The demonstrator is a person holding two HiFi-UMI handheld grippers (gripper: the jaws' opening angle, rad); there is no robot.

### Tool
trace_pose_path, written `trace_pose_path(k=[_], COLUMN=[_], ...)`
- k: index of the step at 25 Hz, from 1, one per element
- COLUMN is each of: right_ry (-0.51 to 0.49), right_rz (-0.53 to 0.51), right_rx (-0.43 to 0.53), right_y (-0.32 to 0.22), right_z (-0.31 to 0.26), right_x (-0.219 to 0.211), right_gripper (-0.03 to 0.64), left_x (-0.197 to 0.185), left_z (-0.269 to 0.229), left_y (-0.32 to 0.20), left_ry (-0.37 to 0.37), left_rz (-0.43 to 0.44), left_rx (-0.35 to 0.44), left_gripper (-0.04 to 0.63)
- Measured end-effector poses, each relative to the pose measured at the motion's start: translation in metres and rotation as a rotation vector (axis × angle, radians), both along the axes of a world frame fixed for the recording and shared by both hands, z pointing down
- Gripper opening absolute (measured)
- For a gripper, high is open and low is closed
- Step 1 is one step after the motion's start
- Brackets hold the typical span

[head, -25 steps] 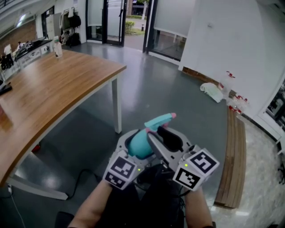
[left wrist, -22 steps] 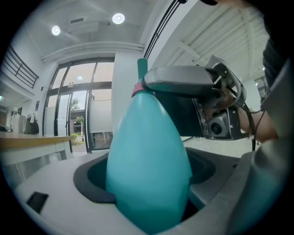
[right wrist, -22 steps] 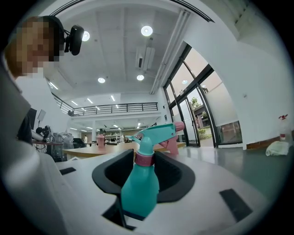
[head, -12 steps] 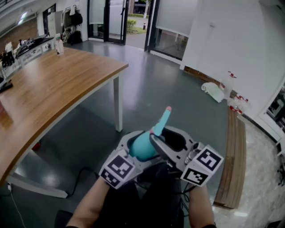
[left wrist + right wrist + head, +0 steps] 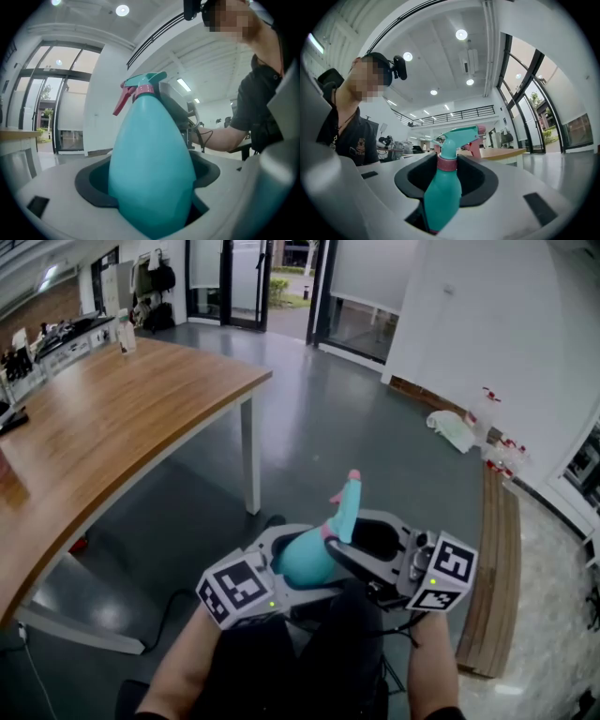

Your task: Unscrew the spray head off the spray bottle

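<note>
Left gripper view: left gripper (image 5: 152,208) clamps the spray bottle (image 5: 152,150) body; right gripper (image 5: 443,190) pinches its pink collar (image 5: 446,162) with 2 jaws.

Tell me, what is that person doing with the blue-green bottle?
A person holds a gripper in each hand and is working on a teal spray bottle in the air, next to a wooden table. The left gripper is clamped around the bottle's fat body. The right gripper has its jaws around the neck, by the pink collar under the spray head. The head is still on the bottle, so it has not been unscrewed yet.
</note>
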State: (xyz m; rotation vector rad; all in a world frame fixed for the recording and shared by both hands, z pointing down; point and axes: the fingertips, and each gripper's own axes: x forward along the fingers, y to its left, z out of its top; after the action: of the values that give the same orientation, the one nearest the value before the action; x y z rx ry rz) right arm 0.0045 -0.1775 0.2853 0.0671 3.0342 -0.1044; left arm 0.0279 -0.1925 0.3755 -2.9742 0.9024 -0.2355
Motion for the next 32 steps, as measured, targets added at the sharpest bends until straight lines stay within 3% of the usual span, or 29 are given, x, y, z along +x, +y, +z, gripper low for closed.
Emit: trace_pose_path(k=[4,6,10,15,22,28,32], right_ry=[-0.036,-0.046,-0.03,0.03,0.048,0.037,0.037], right_rz=[-0.092,-0.079,0.043,0.241,0.388,0.4,0.322], right_rx=[0.02,0.021,0.02,0.017,-0.045,-0.062,-0.042], right_y=[0.011,0.011,0.001,-0.017,-0.024,-0.028,-0.023], right_z=[-0.002,-0.003,-0.001,0.001,0.002,0.003,0.001], right_x=[0.002,0.0,-0.001,-0.009,-0.023,-0.02,-0.017], right_gripper=[0.143,0.146,0.189,0.189,0.189,0.149,0.143], left_x=[0.005,0.003,-0.013,-0.035,-0.04,-0.038,-0.03], left_z=[0.0,-0.003,-0.005,-0.006,0.003,0.005,0.003], left_y=[0.012,0.011,-0.011,-0.037,-0.047,-0.044,-0.037], left_ry=[0.02,0.04,0.084,0.042,-0.018,-0.048,-0.034], left_rz=[0.078,0.06,-0.088,-0.301,-0.442,-0.437,-0.371], left_rx=[0.003,0.008,0.017,0.052,0.066,0.075,0.067], left_gripper=[0.437,0.437,0.437,0.437,0.437,0.437,0.437])
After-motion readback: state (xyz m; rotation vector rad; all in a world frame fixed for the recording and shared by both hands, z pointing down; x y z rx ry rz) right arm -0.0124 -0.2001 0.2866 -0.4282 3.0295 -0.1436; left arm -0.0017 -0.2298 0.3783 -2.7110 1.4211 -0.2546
